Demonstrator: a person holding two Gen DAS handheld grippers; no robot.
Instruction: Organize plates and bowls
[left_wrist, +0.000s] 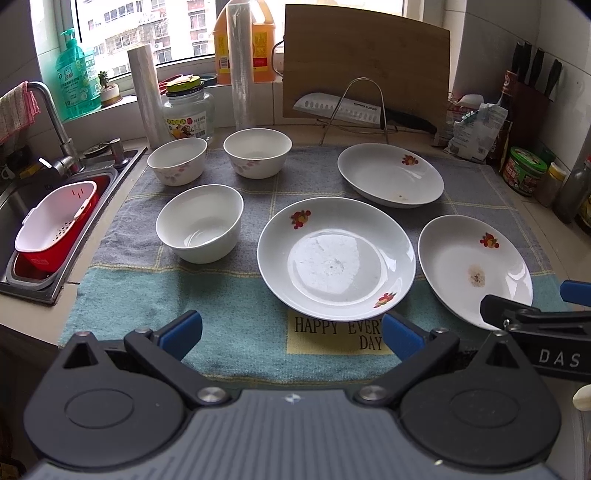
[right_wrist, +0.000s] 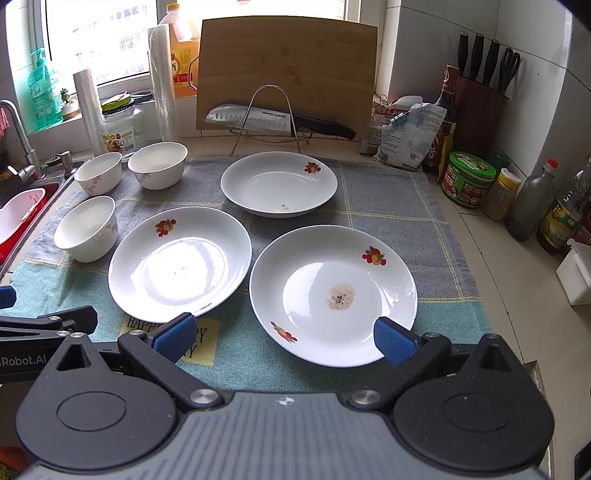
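Three white plates with fruit prints lie on a checked cloth (left_wrist: 177, 295): a middle plate (left_wrist: 336, 258) (right_wrist: 180, 264), a far plate (left_wrist: 389, 175) (right_wrist: 279, 184), and a right plate (left_wrist: 474, 269) (right_wrist: 332, 295) with a brown stain. Three white bowls stand to the left: a near bowl (left_wrist: 199, 223) (right_wrist: 86, 229) and two far bowls (left_wrist: 177, 160) (left_wrist: 257, 152). My left gripper (left_wrist: 291, 332) is open, just short of the middle plate's near rim. My right gripper (right_wrist: 284, 338) is open over the stained plate's near rim.
A sink (left_wrist: 26, 206) with a red-and-white colander (left_wrist: 55, 221) sits at the left. A knife on a wire rack (left_wrist: 354, 109) and a cutting board (left_wrist: 365, 59) stand behind the plates. Bottles and jars (right_wrist: 469, 181) line the right wall.
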